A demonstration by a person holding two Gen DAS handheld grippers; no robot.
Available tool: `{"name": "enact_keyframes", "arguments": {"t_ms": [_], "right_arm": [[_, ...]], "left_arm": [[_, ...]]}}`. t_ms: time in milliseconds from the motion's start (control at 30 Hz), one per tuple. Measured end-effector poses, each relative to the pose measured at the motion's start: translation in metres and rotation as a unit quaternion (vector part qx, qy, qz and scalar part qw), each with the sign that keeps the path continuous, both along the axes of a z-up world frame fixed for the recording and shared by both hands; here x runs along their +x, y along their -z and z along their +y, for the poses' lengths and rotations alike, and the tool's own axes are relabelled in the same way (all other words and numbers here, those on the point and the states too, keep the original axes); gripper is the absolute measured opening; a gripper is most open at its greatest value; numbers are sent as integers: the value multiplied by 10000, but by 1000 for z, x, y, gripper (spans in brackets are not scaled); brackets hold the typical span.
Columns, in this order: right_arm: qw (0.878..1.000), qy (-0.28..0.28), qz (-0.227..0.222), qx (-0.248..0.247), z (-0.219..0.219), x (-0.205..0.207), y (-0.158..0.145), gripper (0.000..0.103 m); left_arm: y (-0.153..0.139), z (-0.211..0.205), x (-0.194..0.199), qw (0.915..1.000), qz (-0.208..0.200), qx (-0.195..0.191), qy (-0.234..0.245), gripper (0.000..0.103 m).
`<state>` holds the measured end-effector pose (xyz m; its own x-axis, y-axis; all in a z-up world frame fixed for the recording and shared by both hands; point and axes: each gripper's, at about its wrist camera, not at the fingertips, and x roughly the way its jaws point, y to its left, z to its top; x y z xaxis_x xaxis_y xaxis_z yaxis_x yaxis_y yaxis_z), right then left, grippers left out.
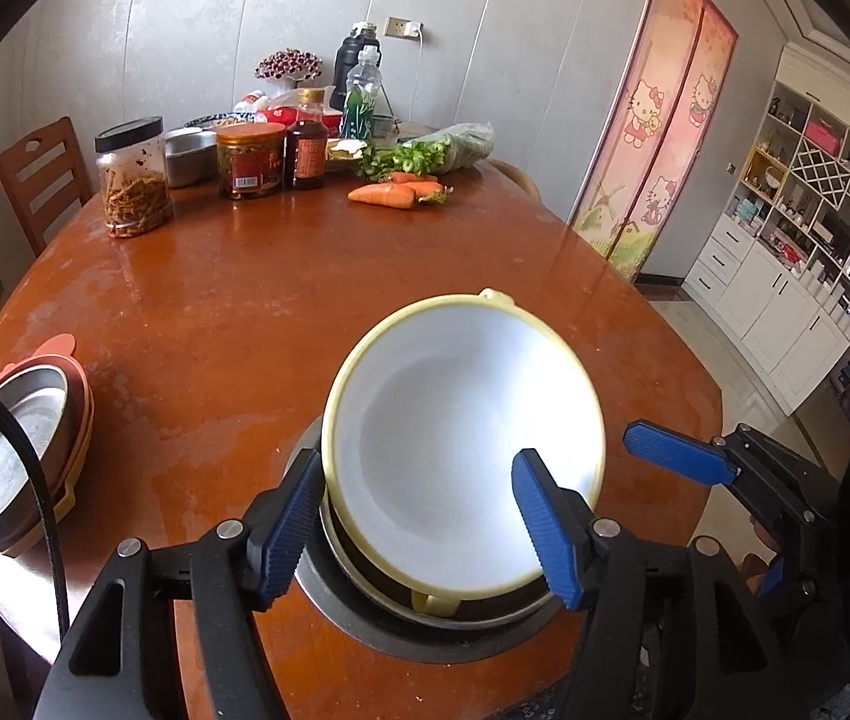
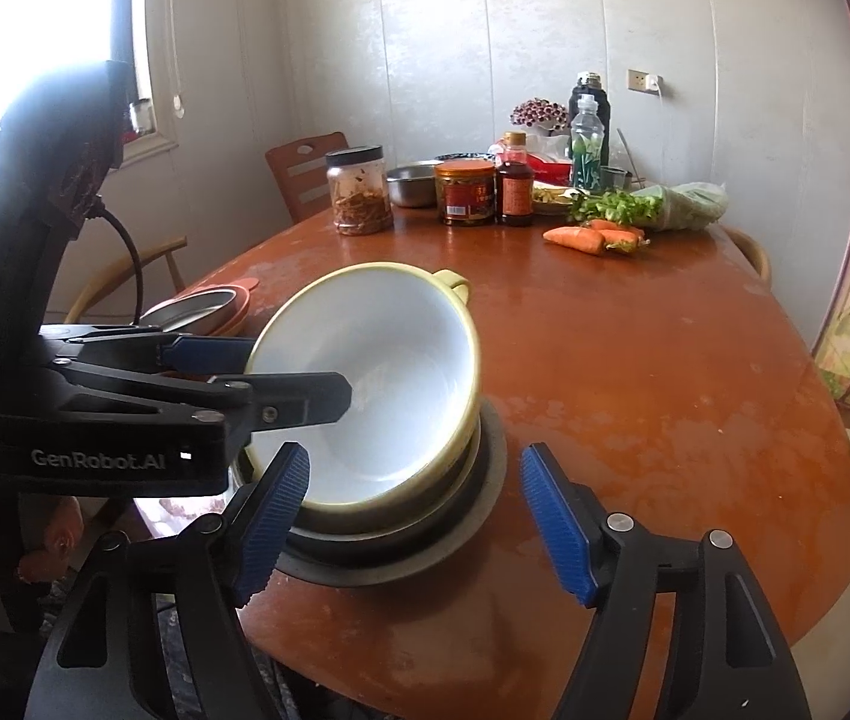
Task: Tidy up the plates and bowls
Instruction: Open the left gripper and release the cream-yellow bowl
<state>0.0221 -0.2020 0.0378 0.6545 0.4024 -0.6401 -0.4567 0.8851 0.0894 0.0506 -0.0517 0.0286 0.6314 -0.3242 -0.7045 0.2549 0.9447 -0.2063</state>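
Note:
A yellow bowl with a white inside (image 1: 467, 450) sits tilted on a stack of dishes in a grey metal plate (image 1: 365, 624) at the table's near edge. My left gripper (image 1: 419, 534) is open, its jaws on either side of the bowl's near rim. In the right wrist view the same bowl (image 2: 389, 384) leans on the stack, with the left gripper (image 2: 269, 372) at its left rim. My right gripper (image 2: 413, 528) is open and empty, just in front of the grey plate (image 2: 479, 510); it shows at the right of the left wrist view (image 1: 677, 456).
A steel bowl in stacked orange and yellow dishes (image 1: 23, 450) sits at the table's left edge. Jars (image 1: 134, 177), bottles (image 1: 359, 90), a steel bowl (image 1: 191, 156), carrots (image 1: 383, 195) and greens stand at the far side. A wooden chair (image 1: 41, 174) is behind.

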Motion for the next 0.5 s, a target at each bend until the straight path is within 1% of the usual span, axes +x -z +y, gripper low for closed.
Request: {"name": "enact_keyframes", "arguments": {"t_ms": [267, 500], "right_arm": [[9999, 20, -99, 74, 0, -7, -5, 75], [9997, 38, -199, 151, 1, -14, -11, 77]], "left_arm": [[-7, 7, -8, 9999, -106, 29, -113, 65], [-10, 19, -19, 9994, -157, -16, -302, 69]]}}
